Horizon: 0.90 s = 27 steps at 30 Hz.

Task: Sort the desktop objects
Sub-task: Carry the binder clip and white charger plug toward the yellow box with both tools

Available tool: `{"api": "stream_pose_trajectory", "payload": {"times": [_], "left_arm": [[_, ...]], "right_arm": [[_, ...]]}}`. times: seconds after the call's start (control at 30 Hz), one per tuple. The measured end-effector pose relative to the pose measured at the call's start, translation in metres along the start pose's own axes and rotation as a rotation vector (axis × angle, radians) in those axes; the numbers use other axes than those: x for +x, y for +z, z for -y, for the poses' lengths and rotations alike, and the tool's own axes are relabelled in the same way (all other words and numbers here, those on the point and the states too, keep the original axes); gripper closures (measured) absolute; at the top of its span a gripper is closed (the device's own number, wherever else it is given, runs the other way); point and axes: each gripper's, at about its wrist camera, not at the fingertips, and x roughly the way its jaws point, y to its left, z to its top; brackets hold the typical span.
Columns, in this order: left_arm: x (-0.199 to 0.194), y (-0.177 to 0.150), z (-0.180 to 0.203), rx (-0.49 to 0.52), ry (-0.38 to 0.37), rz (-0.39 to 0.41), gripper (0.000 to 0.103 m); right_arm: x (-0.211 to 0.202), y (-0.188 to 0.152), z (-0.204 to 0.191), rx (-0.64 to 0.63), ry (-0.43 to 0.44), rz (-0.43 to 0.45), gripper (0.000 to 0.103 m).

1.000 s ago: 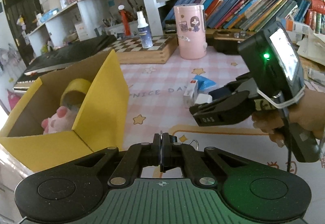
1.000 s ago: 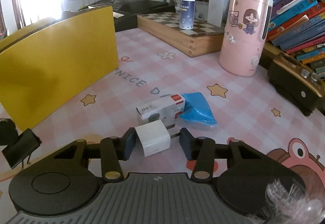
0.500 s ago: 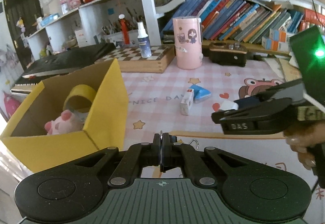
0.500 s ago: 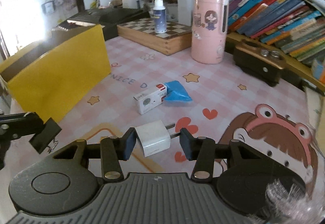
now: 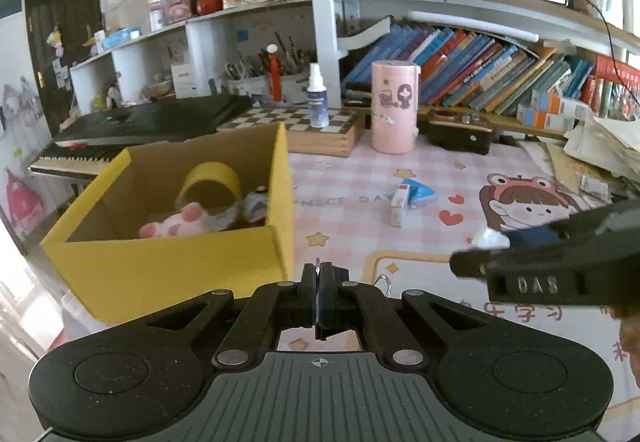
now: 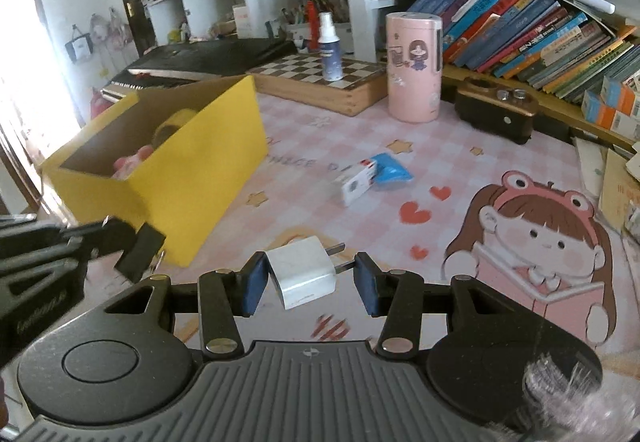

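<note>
Right wrist view shows the right gripper (image 6: 306, 280) clamped on a white charger plug (image 6: 301, 277), one pad on its body and the other against its prongs, now carried clear above the pink mat (image 6: 460, 161). A second ago the plug sat low, just beside the small white carton (image 6: 357, 183) and the blue packet (image 6: 390, 169); those two now lie well behind it on the mat, and the yellow box (image 6: 192, 197) has come into fuller view to the left, its open top showing a tape roll (image 5: 210, 183) and a pink plush toy (image 5: 182, 224) inside. The left gripper (image 5: 319, 292) has its jaws pressed together with nothing between them, near the box's front corner. The pick looks done and the carry to the box is under way; the carton and packet remain to be sorted.
</note>
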Motion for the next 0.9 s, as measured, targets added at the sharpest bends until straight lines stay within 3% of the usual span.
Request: {"api": "stream_pose_trajectory", "payload": {"times": [0.9], "left_arm": [[-0.070,-0.071,-0.117,-0.010,-0.047,-0.022,0.103]], "right_arm": [[-0.029,-0.062,-0.154,-0.008,-0.038,-0.053,0.059]]}}
